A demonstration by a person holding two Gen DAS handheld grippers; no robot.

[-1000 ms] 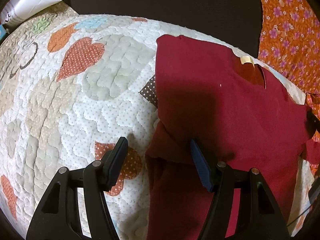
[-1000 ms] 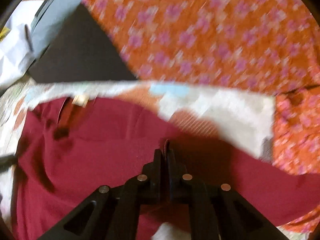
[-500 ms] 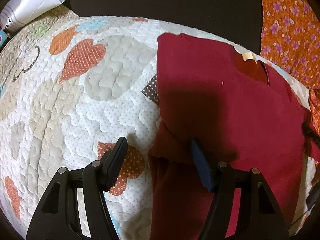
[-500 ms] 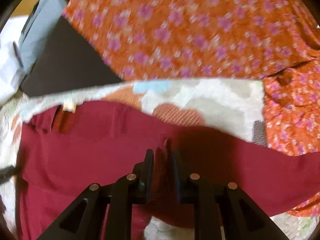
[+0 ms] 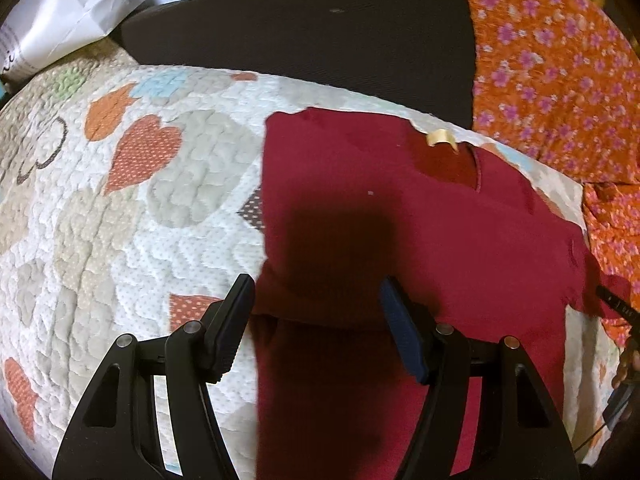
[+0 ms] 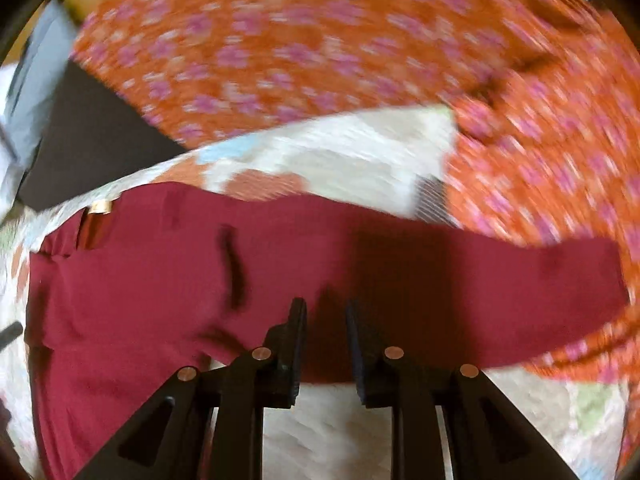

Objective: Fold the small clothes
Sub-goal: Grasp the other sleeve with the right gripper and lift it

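A dark red shirt [image 5: 400, 232] lies on a quilted mat [image 5: 120, 220] printed with hearts, its neck label [image 5: 440, 136] at the far edge. Its left sleeve is folded in over the body. My left gripper [image 5: 316, 284] hovers open above that fold, with nothing between its fingers. In the right wrist view the shirt [image 6: 160, 280] stretches sideways, and its sleeve [image 6: 520, 280] reaches right onto the orange cloth. My right gripper [image 6: 325, 306] hangs just above the sleeve. Its jaws are opening, and the cloth lies flat below them, not pinched.
An orange cloth with pink flowers [image 5: 560, 80] borders the mat at the right and far side [image 6: 320, 40]. A dark cushion [image 5: 300, 28] lies beyond the mat. White paper [image 5: 68, 20] sits at the far left.
The right gripper let go of the pinched red cloth, parted its jaws and swung to the right. The sleeve now lies spread out. The left gripper rose slightly, still open.
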